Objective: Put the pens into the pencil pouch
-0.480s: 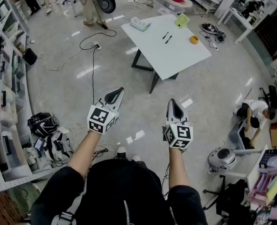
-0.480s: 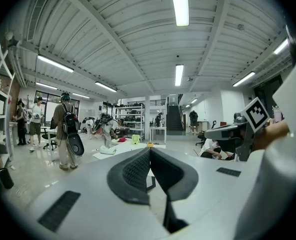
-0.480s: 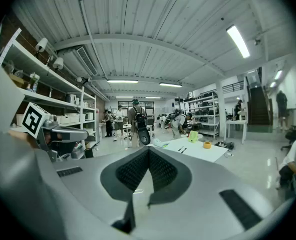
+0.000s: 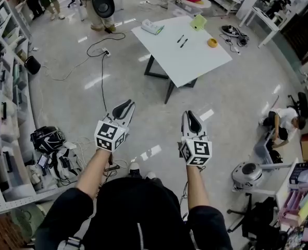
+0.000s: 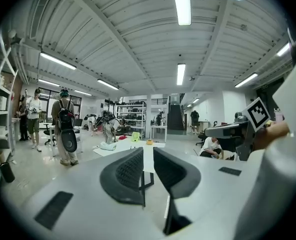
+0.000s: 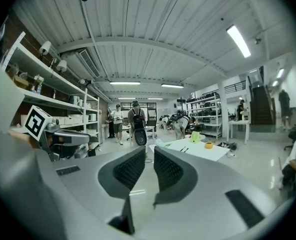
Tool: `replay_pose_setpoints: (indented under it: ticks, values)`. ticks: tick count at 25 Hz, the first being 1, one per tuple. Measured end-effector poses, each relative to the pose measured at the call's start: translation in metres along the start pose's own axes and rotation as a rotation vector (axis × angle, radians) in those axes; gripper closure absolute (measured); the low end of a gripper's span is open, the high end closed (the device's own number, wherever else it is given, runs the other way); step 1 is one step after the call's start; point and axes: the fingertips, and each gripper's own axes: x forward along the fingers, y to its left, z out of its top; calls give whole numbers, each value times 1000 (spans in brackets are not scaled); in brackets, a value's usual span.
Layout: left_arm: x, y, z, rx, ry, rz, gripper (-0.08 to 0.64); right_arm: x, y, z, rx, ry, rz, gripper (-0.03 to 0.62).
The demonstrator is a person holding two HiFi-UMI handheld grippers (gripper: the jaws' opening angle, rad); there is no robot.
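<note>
Left tool (image 4: 126,106) and right tool (image 4: 190,115) sit almost closed and empty, well apart from what look like pens (image 4: 184,43).

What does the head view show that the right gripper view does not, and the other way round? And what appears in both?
Only the head view: the person's forearms, the marker cube on the right gripper, and the bags on the floor at the left.
Only the right gripper view: the ceiling lights, the wall shelves and the staircase.
Both: the white table with two pens, the green pouch and a yellow roll, plus the left gripper.
</note>
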Motion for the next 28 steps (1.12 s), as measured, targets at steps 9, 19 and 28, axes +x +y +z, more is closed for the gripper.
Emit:
replay_pose_setpoints:
  ticks: [9, 19, 28]
  values:
    - [2, 8, -9, -44, 15, -8, 250, 8, -5, -4, 13, -13, -30, 353]
    - [16, 13, -9, -36, 21, -47, 252, 19, -12, -4, 23, -10, -60, 350]
    - [57, 46, -15, -49, 30, -50, 252, 57, -25, -13, 39, 17, -78, 350]
